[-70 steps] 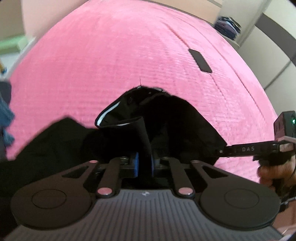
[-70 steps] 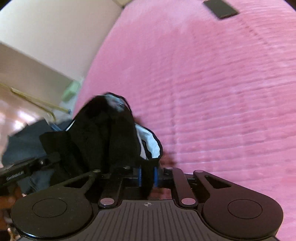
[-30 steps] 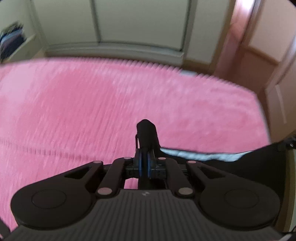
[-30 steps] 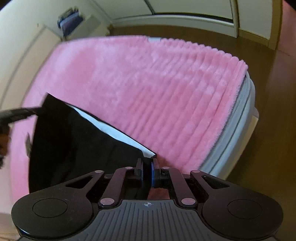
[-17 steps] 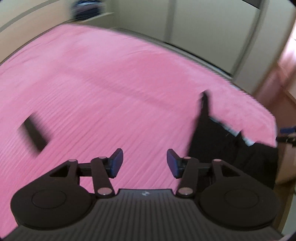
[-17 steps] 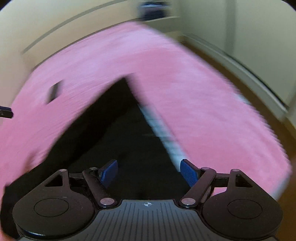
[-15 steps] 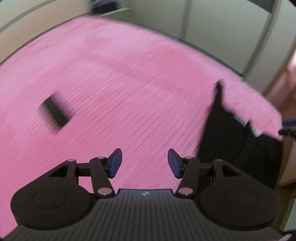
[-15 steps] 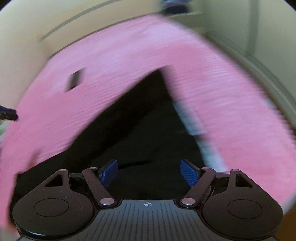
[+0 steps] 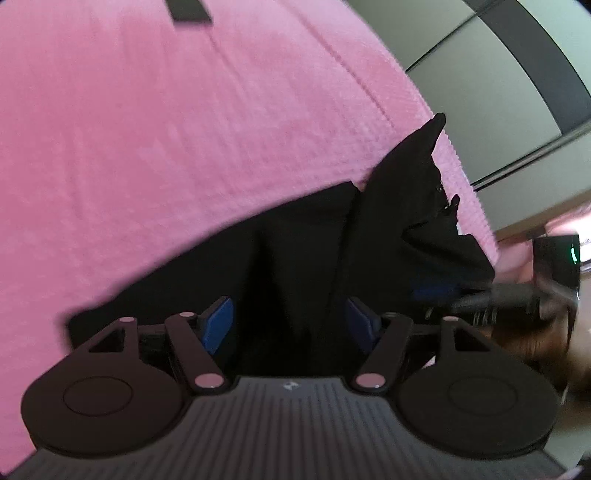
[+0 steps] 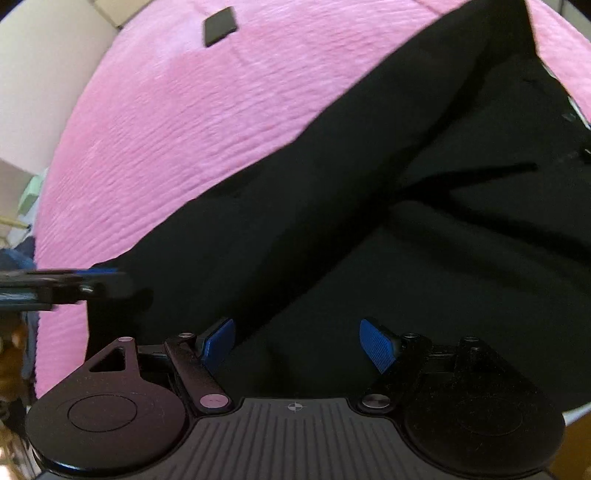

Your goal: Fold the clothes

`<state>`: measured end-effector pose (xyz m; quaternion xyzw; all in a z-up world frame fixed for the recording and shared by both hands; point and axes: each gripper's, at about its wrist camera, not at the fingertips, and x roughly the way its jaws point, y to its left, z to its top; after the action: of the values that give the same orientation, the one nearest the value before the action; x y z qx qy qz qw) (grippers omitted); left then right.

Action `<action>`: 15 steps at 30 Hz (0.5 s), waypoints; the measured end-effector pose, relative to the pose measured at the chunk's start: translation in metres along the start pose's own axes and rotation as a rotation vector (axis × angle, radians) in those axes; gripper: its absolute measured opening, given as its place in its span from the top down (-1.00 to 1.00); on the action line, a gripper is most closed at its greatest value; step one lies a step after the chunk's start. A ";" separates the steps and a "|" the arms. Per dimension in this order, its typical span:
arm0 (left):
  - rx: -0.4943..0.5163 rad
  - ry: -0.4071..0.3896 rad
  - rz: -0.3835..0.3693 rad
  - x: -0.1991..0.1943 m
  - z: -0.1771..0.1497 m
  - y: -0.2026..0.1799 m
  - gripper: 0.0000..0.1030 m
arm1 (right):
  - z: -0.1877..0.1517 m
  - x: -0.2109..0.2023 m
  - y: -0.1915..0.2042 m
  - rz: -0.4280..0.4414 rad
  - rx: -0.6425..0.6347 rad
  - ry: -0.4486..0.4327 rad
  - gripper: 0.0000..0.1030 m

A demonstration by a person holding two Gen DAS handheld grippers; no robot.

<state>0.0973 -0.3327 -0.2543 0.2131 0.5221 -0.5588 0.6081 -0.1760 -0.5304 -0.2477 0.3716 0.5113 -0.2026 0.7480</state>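
A black garment (image 10: 424, 206) lies spread on the pink bed cover (image 10: 184, 122). In the left wrist view the garment (image 9: 388, 221) reaches up to a pointed corner at the bed's right edge. My left gripper (image 9: 291, 325) is open, its blue pads low over the garment's near edge, holding nothing. My right gripper (image 10: 299, 345) is open over the black cloth, also empty. The left gripper's fingers (image 10: 74, 282) show at the left of the right wrist view; the right gripper's fingers (image 9: 517, 291) show at the right of the left wrist view.
A small flat black object (image 10: 219, 26) lies on the bed cover farther away; it also shows in the left wrist view (image 9: 188, 9). Grey-green cupboard doors (image 9: 517, 92) stand beyond the bed's right edge. A cream wall (image 10: 40, 74) lies to the left.
Both grippers let go of the garment about half a second ago. They have since dropped down close over the spread cloth, and the view has swung toward its near edge.
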 end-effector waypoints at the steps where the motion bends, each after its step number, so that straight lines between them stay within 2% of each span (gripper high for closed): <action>1: -0.015 -0.004 -0.009 0.002 -0.003 0.001 0.12 | 0.000 -0.001 -0.001 -0.011 0.015 -0.005 -0.51; 2: -0.030 -0.007 -0.018 0.004 -0.005 0.003 0.45 | -0.001 -0.002 -0.002 -0.017 0.028 -0.008 -0.51; 4: -0.060 -0.014 -0.036 0.007 -0.011 0.006 0.92 | -0.002 -0.002 -0.001 -0.005 0.052 -0.005 -0.51; 8: -0.121 -0.029 -0.071 0.015 -0.022 0.012 1.00 | -0.005 0.007 0.019 0.051 0.026 0.025 -0.51; 10: -0.152 -0.041 -0.041 0.001 -0.032 0.021 1.00 | -0.005 0.013 0.031 0.086 0.014 0.038 -0.52; 11: -0.168 -0.047 -0.026 -0.006 -0.037 0.026 1.00 | -0.005 0.017 0.038 0.106 0.011 0.044 -0.60; 12: -0.184 -0.053 -0.010 -0.013 -0.043 0.031 1.00 | -0.005 0.021 0.044 0.126 0.008 0.050 -0.80; 15: -0.231 -0.071 0.038 -0.034 -0.058 0.045 1.00 | -0.006 0.035 0.056 0.149 0.006 0.063 -0.86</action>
<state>0.1209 -0.2552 -0.2607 0.1312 0.5571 -0.4905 0.6571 -0.1279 -0.4874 -0.2617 0.4171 0.5049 -0.1364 0.7433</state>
